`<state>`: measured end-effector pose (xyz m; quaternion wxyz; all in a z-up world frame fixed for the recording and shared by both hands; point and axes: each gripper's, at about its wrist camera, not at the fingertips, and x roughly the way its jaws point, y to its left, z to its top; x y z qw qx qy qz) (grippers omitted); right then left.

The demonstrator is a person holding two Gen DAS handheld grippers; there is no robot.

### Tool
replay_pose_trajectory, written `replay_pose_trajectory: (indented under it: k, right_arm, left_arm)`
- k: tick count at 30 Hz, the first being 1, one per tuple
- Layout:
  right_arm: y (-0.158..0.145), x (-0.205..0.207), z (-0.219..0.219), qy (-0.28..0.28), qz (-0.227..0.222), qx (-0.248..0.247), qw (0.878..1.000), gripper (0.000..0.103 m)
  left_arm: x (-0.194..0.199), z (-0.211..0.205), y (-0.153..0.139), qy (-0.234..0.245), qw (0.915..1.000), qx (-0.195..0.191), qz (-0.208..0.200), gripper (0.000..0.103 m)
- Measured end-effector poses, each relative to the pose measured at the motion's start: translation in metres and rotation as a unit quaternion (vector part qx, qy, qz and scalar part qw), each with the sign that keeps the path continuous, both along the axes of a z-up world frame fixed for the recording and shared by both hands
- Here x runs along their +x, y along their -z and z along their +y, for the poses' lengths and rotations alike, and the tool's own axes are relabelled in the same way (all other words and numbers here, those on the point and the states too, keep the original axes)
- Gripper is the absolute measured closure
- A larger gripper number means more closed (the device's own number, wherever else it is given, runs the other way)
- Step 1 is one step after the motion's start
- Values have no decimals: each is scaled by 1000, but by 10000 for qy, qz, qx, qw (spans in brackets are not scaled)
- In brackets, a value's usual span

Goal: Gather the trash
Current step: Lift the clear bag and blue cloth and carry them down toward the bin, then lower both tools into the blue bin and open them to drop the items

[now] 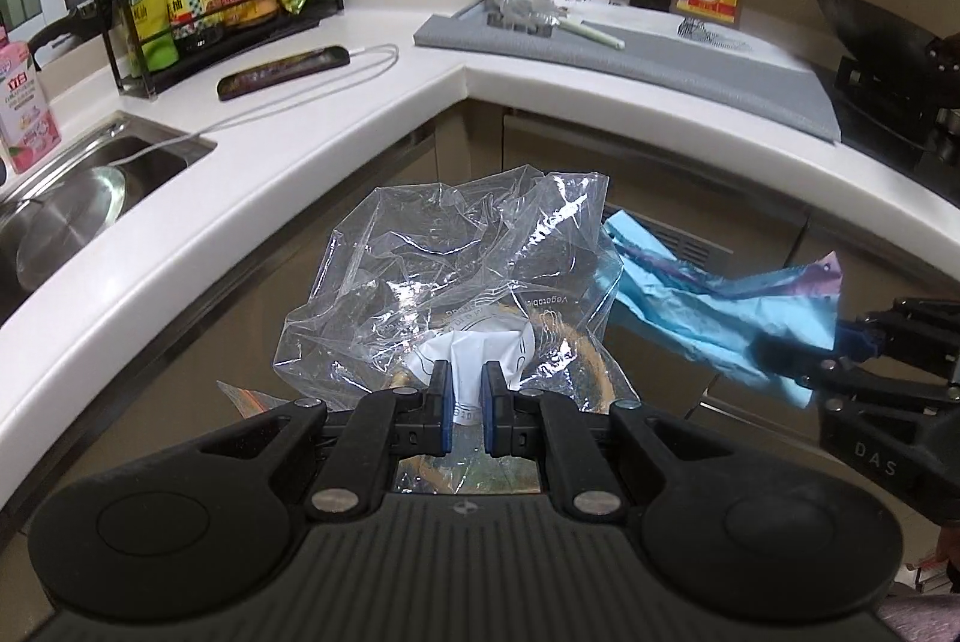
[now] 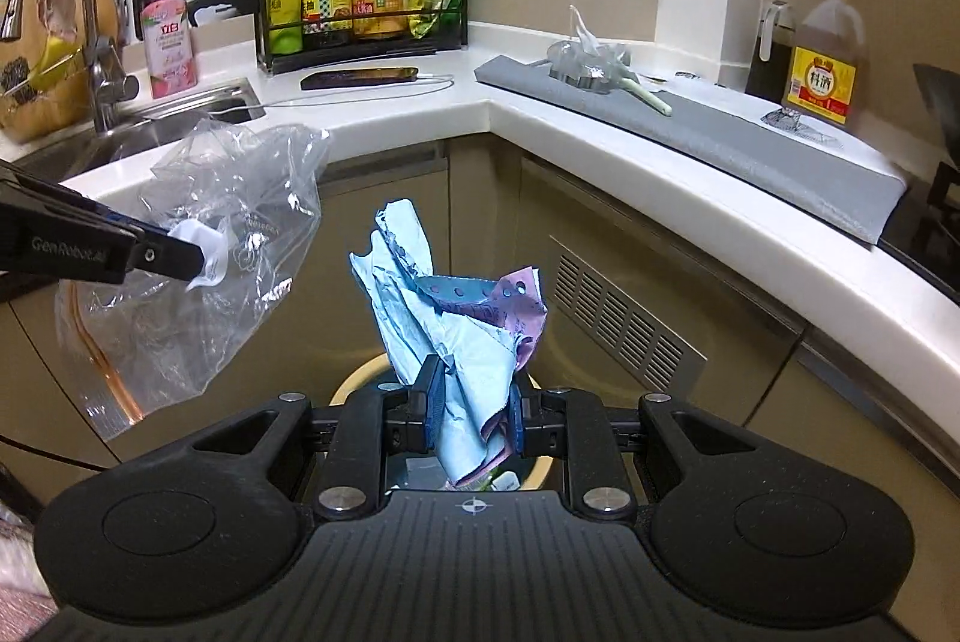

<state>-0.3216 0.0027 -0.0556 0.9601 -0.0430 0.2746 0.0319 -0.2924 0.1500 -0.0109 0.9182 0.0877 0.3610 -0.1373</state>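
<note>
**Over the bin, both loads clamped and waiting to drop**

Below the corner of the white counter (image 1: 420, 66), I have both tools loaded. Starting on the left, my left gripper (image 1: 467, 390) is clenched on a white paper scrap bundled with a crumpled clear plastic bag (image 1: 456, 270); the bag balloons forward and up from the fingers, its bulk on the far side of the pads. To its right, my right gripper (image 2: 474, 417) is pinched on a wad of crumpled light-blue and pink paper (image 2: 456, 318), whose long axis stands up out of the jaws and tilts slightly left.

What the next move turns on, as I judge it, is the round bin with a pale yellow rim (image 2: 360, 378): it lies directly beneath and just ahead of the right fingers, so the paper wad looks better placed to fall in. The left load hangs off to the bin's left and seems to need carrying rightward first.

My right wrist view shows the bin rim and some rubbish inside it. My left wrist view shows only a curved tan line through the plastic, which I cannot confirm as the rim, but it does show the right gripper (image 1: 804, 372) from the side, gripping the wad's near end.
</note>
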Motion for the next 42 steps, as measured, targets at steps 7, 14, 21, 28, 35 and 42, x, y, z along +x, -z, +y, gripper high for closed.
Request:
replay_pose_trajectory:
  k: [7,14,21,28,35,42]
  right_arm:
    - [1,-2,3,-33,66,-121,9999,80]
    - [1,-3,4,-30,65,-133,9999,80]
    - [2,-1,3,-47,86,-137,9999,80]
    - [3,0,2,-53,136,-119,9998,80]
    - [4,4,3,-62,221,-115,9997,80]
    - [8,12,4,-84,353,-113,9993,80]
  left_arm:
    - [-3,0,8,8,9999,18,100,93]
    - [-5,0,8,-23,10000,34,66,93]
    - [-5,0,8,-25,10000,46,72,93]
    - [-4,-2,10,-29,9999,61,113,93]
    - [0,-3,13,-67,9997,58,207,93]
    - [7,-2,18,-90,9993,55,348,93]
